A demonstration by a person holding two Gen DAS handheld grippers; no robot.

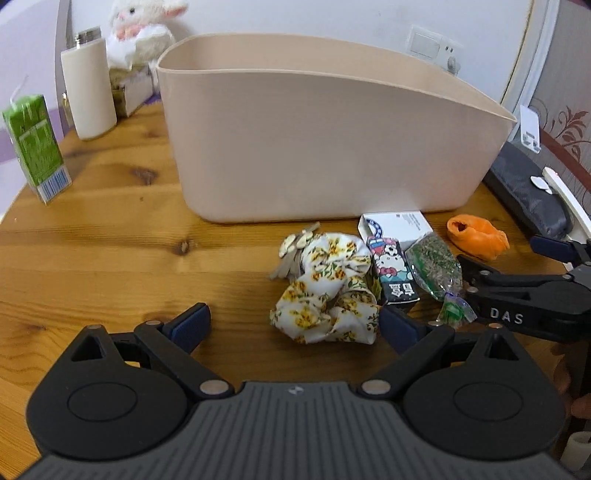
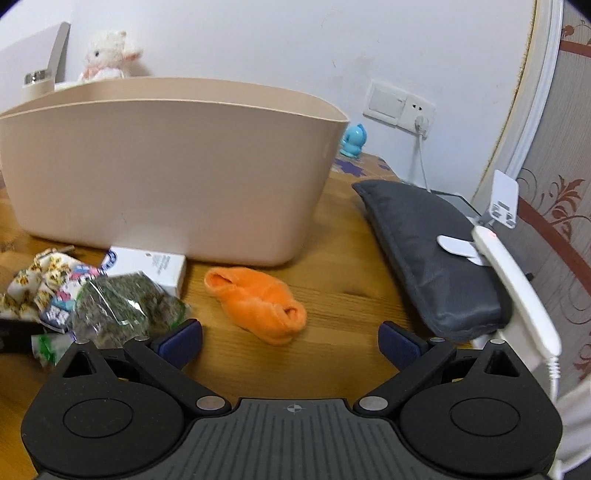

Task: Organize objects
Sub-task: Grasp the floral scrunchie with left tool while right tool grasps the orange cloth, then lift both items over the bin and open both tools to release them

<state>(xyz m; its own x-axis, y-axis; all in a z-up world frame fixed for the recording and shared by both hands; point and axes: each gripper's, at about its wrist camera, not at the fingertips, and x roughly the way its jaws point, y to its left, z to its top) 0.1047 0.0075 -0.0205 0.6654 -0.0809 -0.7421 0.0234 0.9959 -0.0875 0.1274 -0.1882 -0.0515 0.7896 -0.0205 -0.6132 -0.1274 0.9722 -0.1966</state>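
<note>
A beige plastic bin (image 1: pixel 314 140) stands on the wooden table (image 1: pixel 110 251); it also shows in the right wrist view (image 2: pixel 166 177). In front of it lie a floral scrunchie (image 1: pixel 328 291), a Hello Kitty box (image 1: pixel 391 269), a white box (image 1: pixel 402 223), a bag of green dried herbs (image 1: pixel 436 267) and an orange cloth (image 1: pixel 476 240). My left gripper (image 1: pixel 295 323) is open, just short of the scrunchie. My right gripper (image 2: pixel 290 341) is open, with the orange cloth (image 2: pixel 258 302) just ahead between its fingers. The herb bag (image 2: pixel 125 306) lies at its left.
A green carton (image 1: pixel 35 147), a cream bottle (image 1: pixel 88 85) and a plush lamb (image 1: pixel 140 33) stand at the back left. A dark grey pouch (image 2: pixel 432 254) and a white device (image 2: pixel 517 288) lie on the right. A blue toy (image 2: pixel 352 140) stands behind the bin.
</note>
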